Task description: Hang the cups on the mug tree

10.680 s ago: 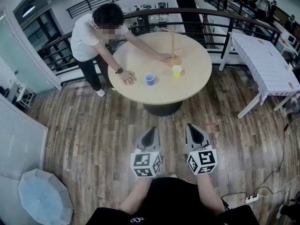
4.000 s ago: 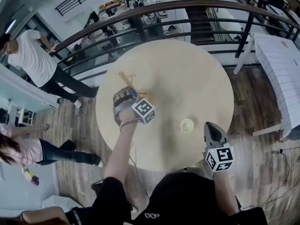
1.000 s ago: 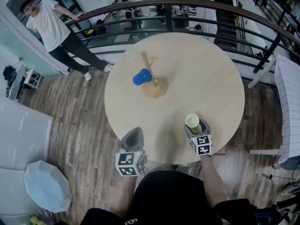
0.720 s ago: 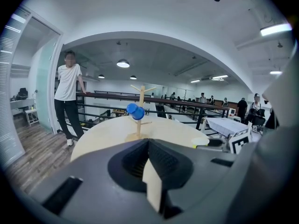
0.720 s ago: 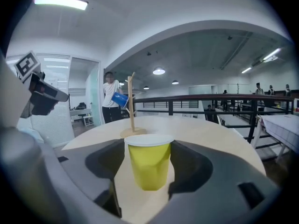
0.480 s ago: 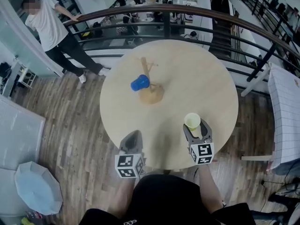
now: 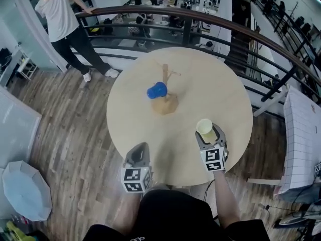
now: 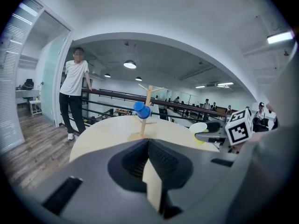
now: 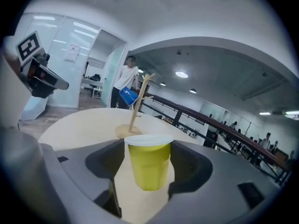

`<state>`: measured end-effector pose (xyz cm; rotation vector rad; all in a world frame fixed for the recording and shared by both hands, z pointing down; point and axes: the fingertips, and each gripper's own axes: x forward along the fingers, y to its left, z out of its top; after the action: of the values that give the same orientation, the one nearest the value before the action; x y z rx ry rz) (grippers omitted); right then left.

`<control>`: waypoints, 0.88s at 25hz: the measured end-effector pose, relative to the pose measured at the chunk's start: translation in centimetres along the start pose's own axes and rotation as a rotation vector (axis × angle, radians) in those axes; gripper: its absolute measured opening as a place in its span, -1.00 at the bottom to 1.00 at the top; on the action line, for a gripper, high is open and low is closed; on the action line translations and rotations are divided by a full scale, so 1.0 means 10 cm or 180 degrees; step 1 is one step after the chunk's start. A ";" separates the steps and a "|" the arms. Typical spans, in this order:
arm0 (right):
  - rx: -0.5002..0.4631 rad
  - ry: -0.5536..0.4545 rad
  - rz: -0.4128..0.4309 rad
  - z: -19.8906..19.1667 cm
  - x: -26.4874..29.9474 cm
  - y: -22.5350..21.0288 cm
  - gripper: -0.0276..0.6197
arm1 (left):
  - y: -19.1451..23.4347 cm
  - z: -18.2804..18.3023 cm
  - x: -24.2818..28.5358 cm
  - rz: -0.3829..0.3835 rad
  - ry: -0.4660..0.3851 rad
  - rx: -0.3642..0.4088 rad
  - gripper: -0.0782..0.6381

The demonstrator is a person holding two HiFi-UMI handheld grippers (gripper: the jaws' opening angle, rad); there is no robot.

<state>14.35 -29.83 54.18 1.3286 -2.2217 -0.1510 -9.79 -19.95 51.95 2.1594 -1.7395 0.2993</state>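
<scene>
A yellow cup (image 7: 204, 126) hangs upright just above the round wooden table (image 7: 215, 79), near its front right. My right gripper (image 7: 207, 134) is shut on it; its jaws have just been closing, and the pads press the cup's sides (image 9: 148, 164). Farther back stands the wooden mug tree (image 7: 165, 98) with a blue cup (image 7: 156, 90) hung on one of its pegs. In the right gripper view the tree (image 9: 138, 104) rises straight ahead beyond the cup. My left gripper (image 7: 141, 148) is shut and empty at the table's front edge, its jaws (image 8: 148, 146) pointing toward the tree (image 8: 148, 101).
A dark railing (image 7: 200, 19) curves round the far side of the table. A person in a white shirt (image 7: 60, 14) leans on it at the back left. A white table (image 7: 303, 134) stands to the right, and a pale umbrella (image 7: 22, 190) lies on the floor at the left.
The right gripper has risen with the yellow cup, which now hangs off the tabletop. The left gripper stays shut in the same place. The blue cup still hangs on the tree.
</scene>
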 end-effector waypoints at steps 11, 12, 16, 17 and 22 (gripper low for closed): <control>-0.0871 0.0386 0.0355 0.47 1.28 0.23 0.05 | 0.50 -0.08 -0.25 0.0272 -0.0054 -0.0275 -0.75; -0.0917 0.0428 0.0376 0.48 1.38 0.27 0.05 | 0.54 -0.09 -0.27 0.0294 -0.0056 -0.0298 -0.75; -0.1110 0.0559 0.0423 0.56 1.70 0.36 0.05 | 0.72 -0.17 -0.35 0.0402 -0.0043 -0.0408 -0.75; -0.1169 0.0572 0.0433 0.60 1.76 0.39 0.05 | 0.76 -0.19 -0.37 0.0435 -0.0037 -0.0431 -0.75; -0.1534 0.0609 0.0522 0.72 1.96 0.62 0.05 | 0.95 -0.30 -0.40 0.0539 0.0002 -0.0510 -0.75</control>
<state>-1.31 -44.43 57.98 0.8591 -1.9574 -0.4472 -19.75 -16.90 54.44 1.9053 -1.8816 0.1955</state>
